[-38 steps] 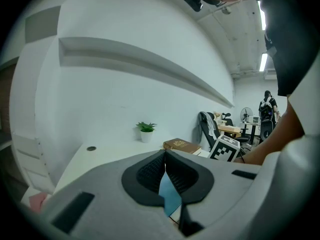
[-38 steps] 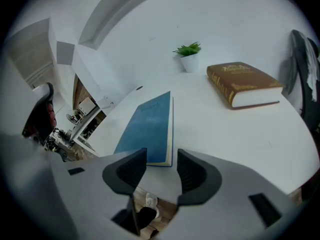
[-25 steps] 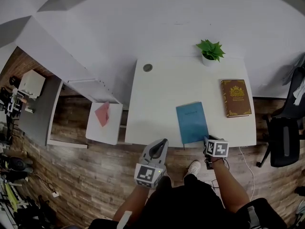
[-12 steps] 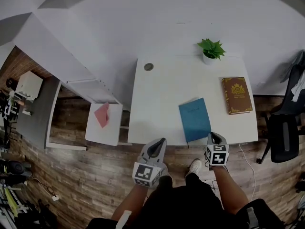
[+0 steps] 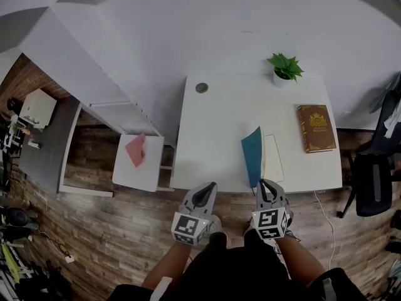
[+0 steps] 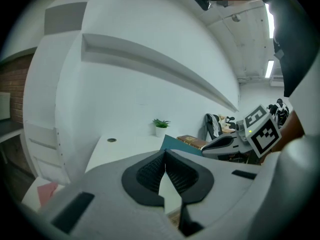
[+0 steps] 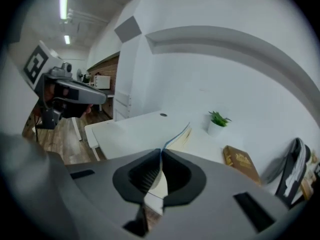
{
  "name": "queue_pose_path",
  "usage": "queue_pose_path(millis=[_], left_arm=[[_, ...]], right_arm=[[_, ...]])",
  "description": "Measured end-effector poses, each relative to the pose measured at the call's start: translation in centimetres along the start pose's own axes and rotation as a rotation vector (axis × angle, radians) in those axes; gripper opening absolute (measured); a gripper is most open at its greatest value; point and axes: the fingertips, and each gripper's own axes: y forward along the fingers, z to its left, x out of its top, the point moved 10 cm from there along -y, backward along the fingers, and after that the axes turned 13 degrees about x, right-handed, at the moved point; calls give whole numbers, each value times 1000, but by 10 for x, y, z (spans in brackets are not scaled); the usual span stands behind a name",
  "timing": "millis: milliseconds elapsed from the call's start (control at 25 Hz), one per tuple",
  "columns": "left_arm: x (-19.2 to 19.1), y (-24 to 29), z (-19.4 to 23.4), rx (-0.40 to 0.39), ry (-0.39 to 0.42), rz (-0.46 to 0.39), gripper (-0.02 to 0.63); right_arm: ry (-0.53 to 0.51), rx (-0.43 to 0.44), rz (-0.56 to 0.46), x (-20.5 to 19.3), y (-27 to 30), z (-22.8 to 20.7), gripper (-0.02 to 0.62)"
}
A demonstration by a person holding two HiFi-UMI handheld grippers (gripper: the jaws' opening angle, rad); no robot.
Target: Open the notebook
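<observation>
The left gripper (image 5: pixel 208 187) is closed and holds nothing. The right gripper (image 5: pixel 264 184) beside it pinches the blue notebook cover (image 5: pixel 252 157). Both point forward.

Two tools show: the left tool (image 5: pixel 210 186) and the right tool (image 5: pixel 262 182). There are two white tabletops, the large tabletop (image 5: pixel 213 137) and the small tabletop (image 5: pixel 143 171). The large one bears two books, one blue notebook (image 5: pixel 252 155) and one brown book (image 5: pixel 316 128), one potted plant (image 5: pixel 285 68) and one round disc (image 5: pixel 201 88). The small one bears one pink sheet (image 5: pixel 135 149). One black chair (image 5: pixel 373 180) stands nearby.
</observation>
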Motion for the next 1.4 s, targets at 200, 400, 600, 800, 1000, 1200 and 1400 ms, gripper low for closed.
queue_pose_path(millis=[200,400,600,800,1000,1200,1400], left_arm=[[-5,-10,27,57,-22,4,6],[-11,-23,46,105,-43,12,6],[-18,-29,62,153,-65,25,6],[-28,-33,74,192,-80,39,6],[-34,-37,81,219,-94,52,6],[-37,-38,79,224,-101,53,6],[-35,-34,72,216,-90,53,6]], right_arm=[[-171,119,11,15,24,45,14],[-305,240,55,15,59,87,15],[-401,326,121,1,96,115,16],[-502,356,201,-19,128,134,23],[-555,378,225,-25,137,142,44],[-440,443,61,2,116,129,202],[-173,267,17,1,104,75,262]])
